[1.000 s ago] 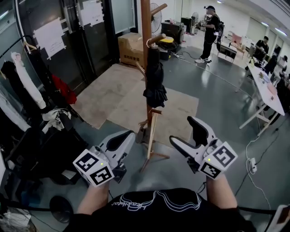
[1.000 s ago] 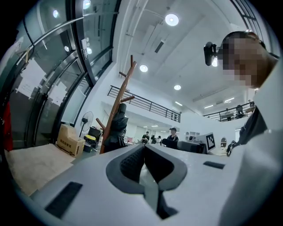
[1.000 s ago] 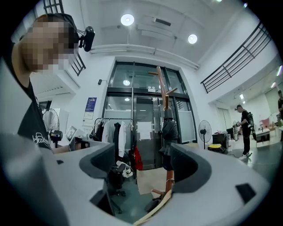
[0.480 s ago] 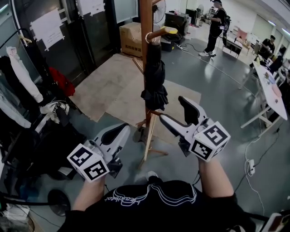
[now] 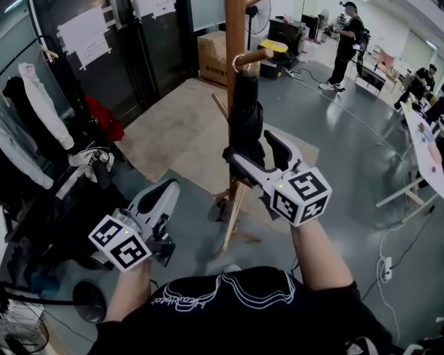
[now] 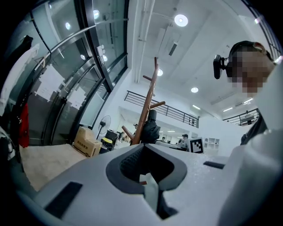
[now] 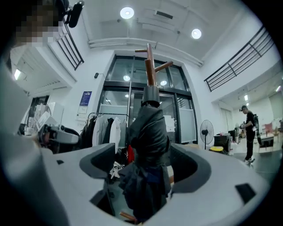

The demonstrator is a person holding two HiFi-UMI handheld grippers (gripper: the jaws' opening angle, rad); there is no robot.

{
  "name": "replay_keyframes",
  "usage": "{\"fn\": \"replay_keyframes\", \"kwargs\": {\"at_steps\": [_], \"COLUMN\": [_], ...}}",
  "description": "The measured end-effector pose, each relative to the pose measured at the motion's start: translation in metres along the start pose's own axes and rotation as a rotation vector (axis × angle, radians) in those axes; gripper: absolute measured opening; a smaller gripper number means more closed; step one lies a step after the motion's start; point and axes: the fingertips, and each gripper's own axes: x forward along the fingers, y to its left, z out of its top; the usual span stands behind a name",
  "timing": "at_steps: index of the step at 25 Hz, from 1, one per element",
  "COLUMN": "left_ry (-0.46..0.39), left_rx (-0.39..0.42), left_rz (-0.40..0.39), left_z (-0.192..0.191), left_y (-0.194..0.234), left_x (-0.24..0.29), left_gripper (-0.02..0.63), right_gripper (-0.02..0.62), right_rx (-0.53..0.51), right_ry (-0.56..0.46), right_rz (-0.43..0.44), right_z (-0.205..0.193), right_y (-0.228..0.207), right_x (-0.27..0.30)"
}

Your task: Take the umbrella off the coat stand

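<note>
Jaws of the right gripper (image 5: 248, 147) stand spread either side of the black umbrella (image 5: 246, 104) at the centre of the head view, not yet pressed on it. The left gripper (image 5: 161, 191), lower left, is clenched on nothing. The umbrella hangs by its loop from a peg (image 5: 259, 55) of the coat stand (image 5: 235, 28). A good grasp would pinch the bundled folds firmly, then lift up and outward along the peg. Only the right gripper view shows cloth filling the gap; only the head view shows the loop.

Bright, even light falls from round ceiling lamps (image 7: 127, 12); the glossy floor (image 5: 347, 159) shows soft glare. Both gripper views bulge fisheye, with dark corners and blurred foregrounds.
</note>
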Motion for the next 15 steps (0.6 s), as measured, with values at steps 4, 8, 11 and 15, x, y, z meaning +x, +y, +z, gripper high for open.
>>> {"fn": "replay_keyframes", "kwargs": {"at_steps": [4, 8, 11, 15], "left_ry": [-0.030, -0.025, -0.023, -0.028], "left_rx": [-0.017, -0.029, -0.044, -0.033], "left_rz": [0.045, 0.060, 0.059, 0.050], "left_z": [0.004, -0.003, -0.008, -0.006], "left_y": [0.015, 0.022, 0.026, 0.028], "left_x": [-0.003, -0.002, 0.000, 0.004], "left_gripper": [0.006, 0.006, 0.006, 0.006], "right_gripper": [0.379, 0.356, 0.326, 0.287], "right_rx": [-0.010, 0.002, 0.013, 0.034], "right_ry": [0.009, 0.030, 0.033, 0.034], "right_rz": [-0.041, -0.053, -0.044, -0.032], "right_z": [-0.009, -0.016, -0.019, -0.021], "right_y": [-0.013, -0.020, -0.020, -0.020], "right_x": [0.019, 0.031, 0.036, 0.040]}}
